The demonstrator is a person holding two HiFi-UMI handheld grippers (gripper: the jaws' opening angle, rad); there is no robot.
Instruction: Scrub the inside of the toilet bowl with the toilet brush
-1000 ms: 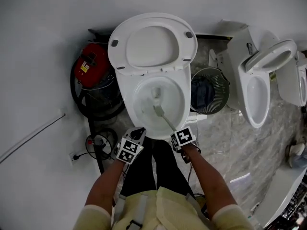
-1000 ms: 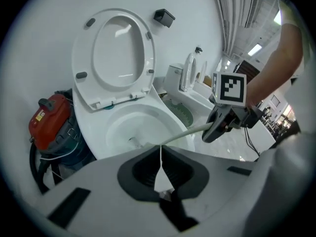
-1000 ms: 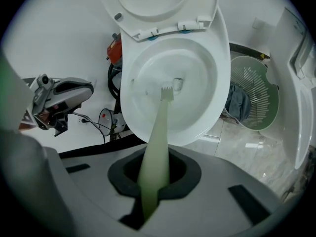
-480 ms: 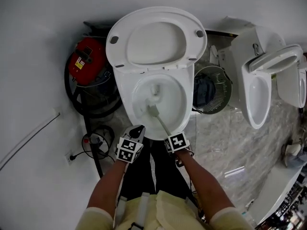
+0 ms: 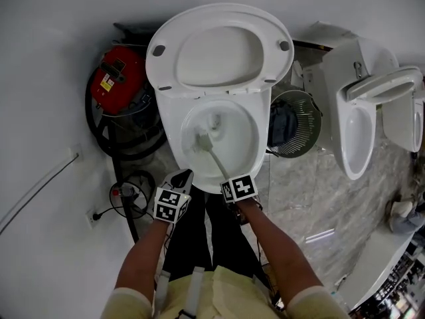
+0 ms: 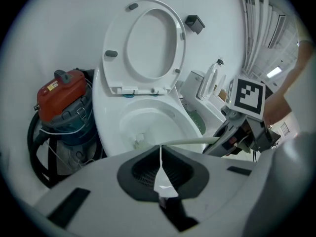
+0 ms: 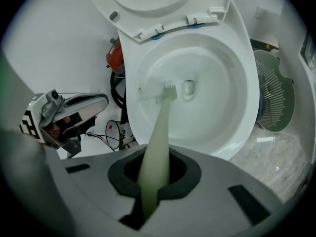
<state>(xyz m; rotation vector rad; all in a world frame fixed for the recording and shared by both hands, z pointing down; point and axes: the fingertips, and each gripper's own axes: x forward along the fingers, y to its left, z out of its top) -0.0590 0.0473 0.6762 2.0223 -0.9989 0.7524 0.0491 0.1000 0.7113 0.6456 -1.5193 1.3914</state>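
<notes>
The white toilet bowl [image 5: 242, 145] stands straight ahead with its seat and lid [image 5: 219, 48] raised. My right gripper [image 5: 229, 181] sits over the bowl's front rim, shut on the pale green handle of the toilet brush [image 5: 214, 159]. The brush head [image 7: 168, 90] presses on the bowl's inner wall, left of the drain hole. In the right gripper view the handle [image 7: 155, 152] runs out from between the jaws of my right gripper [image 7: 154, 181]. My left gripper [image 5: 179, 181] hovers at the bowl's front left, shut and holding nothing; its closed jaws [image 6: 160, 177] point at the bowl [image 6: 148, 122].
A red vacuum cleaner [image 5: 119, 85] with a black hose stands left of the toilet. Cables and a socket [image 5: 126, 191] lie on the floor below it. A wire waste basket [image 5: 292, 125] and a second toilet [image 5: 362, 125] stand to the right.
The brush head has slid from the bowl's middle toward its left wall. Both grippers have shifted a little to the left.
</notes>
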